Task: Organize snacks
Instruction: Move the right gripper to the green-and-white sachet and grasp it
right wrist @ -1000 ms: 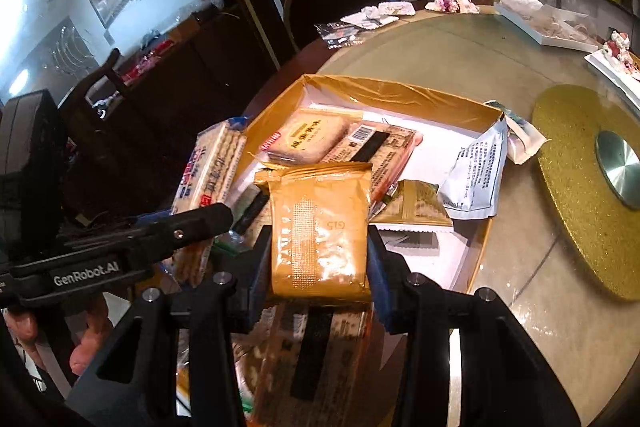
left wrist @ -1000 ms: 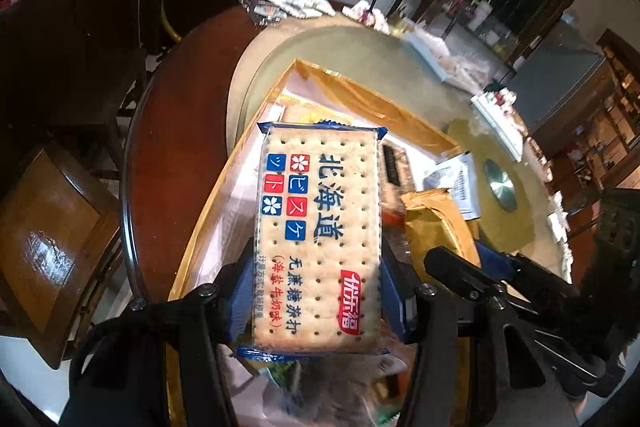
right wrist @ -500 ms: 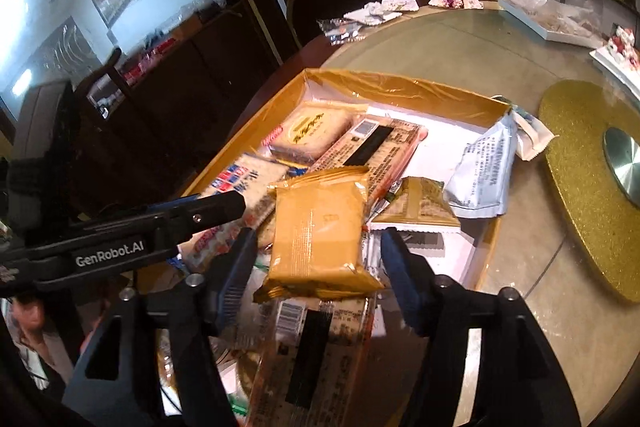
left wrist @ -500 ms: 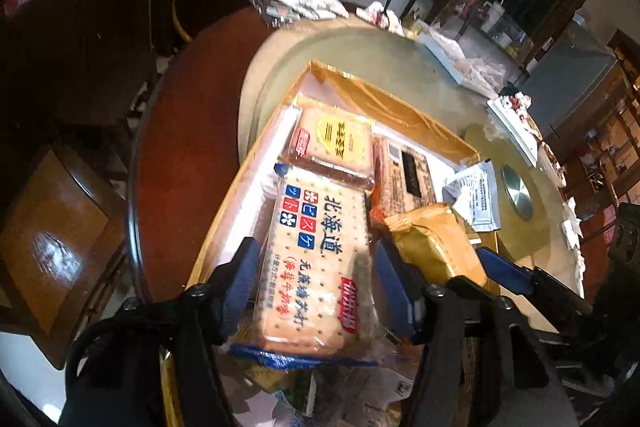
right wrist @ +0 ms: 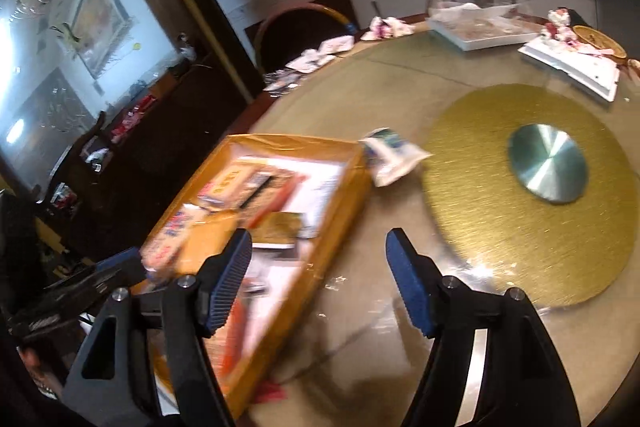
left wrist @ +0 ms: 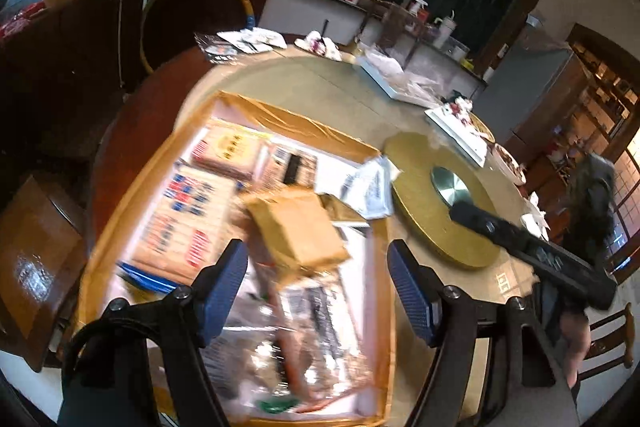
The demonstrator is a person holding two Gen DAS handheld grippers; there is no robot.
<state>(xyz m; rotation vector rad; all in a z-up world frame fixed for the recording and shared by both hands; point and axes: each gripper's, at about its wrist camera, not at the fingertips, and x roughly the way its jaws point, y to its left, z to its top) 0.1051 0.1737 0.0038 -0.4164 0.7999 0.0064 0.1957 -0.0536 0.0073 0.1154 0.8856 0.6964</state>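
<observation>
A round glass-topped table [right wrist: 372, 91] with a dark wooden rim fills both views, and at its middle sits a gold turntable disc [right wrist: 500, 247] with a silver hub [right wrist: 547, 163]. A shallow gold-walled cardboard box [left wrist: 296, 123] lies just beside the disc, toward the table's wooden edge, and holds the snacks. Inside the box, the cracker pack [left wrist: 186, 215] with red and blue squares lies flat along the wall farthest from the disc; its print is too blurred to read. The tan packet [left wrist: 298, 227] lies on top of other wrappers near the box's centre, and a pink pack [left wrist: 230, 151] with a yellow oval sits toward the box's far wall. A white pouch [left wrist: 370, 187] leans over the box wall nearest the disc, almost touching the disc. The left gripper [left wrist: 316, 287] hangs above the box with its jaws spread wide and nothing between them. The right gripper [right wrist: 320, 283] is likewise spread and empty, over the bare glass between the box and the disc. White trays [right wrist: 572, 65] and crumpled wrappers [right wrist: 320, 55] sit beyond the disc along the table's far rim. A dark cabinet and a framed picture [right wrist: 100, 15] stand past the box's side of the table. Bare glass stretches around the disc.
</observation>
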